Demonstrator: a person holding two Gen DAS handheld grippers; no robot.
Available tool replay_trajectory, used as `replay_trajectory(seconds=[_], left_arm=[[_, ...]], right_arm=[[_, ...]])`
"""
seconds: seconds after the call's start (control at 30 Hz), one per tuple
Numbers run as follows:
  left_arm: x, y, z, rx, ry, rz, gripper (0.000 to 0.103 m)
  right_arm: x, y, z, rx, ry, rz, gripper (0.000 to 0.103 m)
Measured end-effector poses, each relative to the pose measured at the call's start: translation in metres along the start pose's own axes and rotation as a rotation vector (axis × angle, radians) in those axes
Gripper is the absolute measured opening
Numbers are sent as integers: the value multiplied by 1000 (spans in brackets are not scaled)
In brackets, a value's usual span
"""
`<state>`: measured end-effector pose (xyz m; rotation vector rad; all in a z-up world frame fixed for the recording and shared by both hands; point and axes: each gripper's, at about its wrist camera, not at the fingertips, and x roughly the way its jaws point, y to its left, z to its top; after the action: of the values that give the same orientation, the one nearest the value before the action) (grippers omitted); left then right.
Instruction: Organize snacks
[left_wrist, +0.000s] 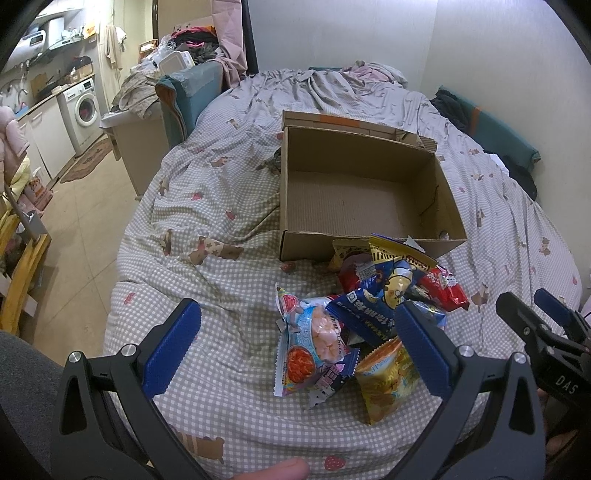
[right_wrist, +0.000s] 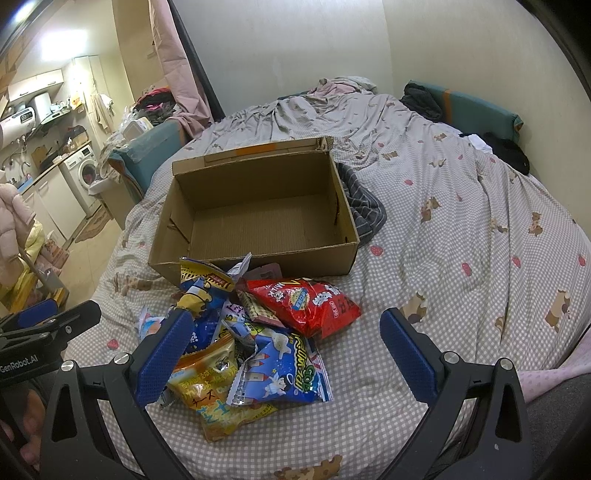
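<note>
Both my left tongs (left_wrist: 295, 332) and right tongs (right_wrist: 286, 339) gape empty. Snacks (right_wrist: 258, 332) look light, crinkly, slippery; pinch a sealed edge.

**Bedroom clutter around the work area**

Checked duvet (left_wrist: 229, 206) with bear and strawberry print covers the bed. Washing machine (left_wrist: 82, 107) at 10 o'clock in the left view, brown rug (left_wrist: 88, 158) on the floor before it. Teal cushion (right_wrist: 476, 107) at 1 o'clock against the wall, dark clothes (right_wrist: 421, 98) on it. Striped grey cloth (right_wrist: 364, 210) on the duvet. Pink curtain (right_wrist: 181, 74) at 11.
</note>
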<state>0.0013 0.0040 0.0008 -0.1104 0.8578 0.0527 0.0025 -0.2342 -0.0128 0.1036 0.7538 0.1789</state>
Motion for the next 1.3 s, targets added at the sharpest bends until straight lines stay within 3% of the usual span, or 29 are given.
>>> replay_trajectory(seconds=[0.63,0.8,0.97,1.07,1.23,1.3], left_arm=[[-2,0,2,15,27,3,103],[-1,12,19,-8,92,-7,103],[12,36,41,-21,144,73,103],[26,49,46,-55,197,81,103],[48,60,41,-115,268,53,103],[54,59,37,-116,293,56,103]], right_arm=[[0,-11,2,40,13,-2,103],[4,-29,14,115,97,68,103],[19,-41,26,211,219,198,103],[37,-31,25,245,296,268,102],[72,3,19,271,401,325,81],[89,16,19,294,448,339,78]])
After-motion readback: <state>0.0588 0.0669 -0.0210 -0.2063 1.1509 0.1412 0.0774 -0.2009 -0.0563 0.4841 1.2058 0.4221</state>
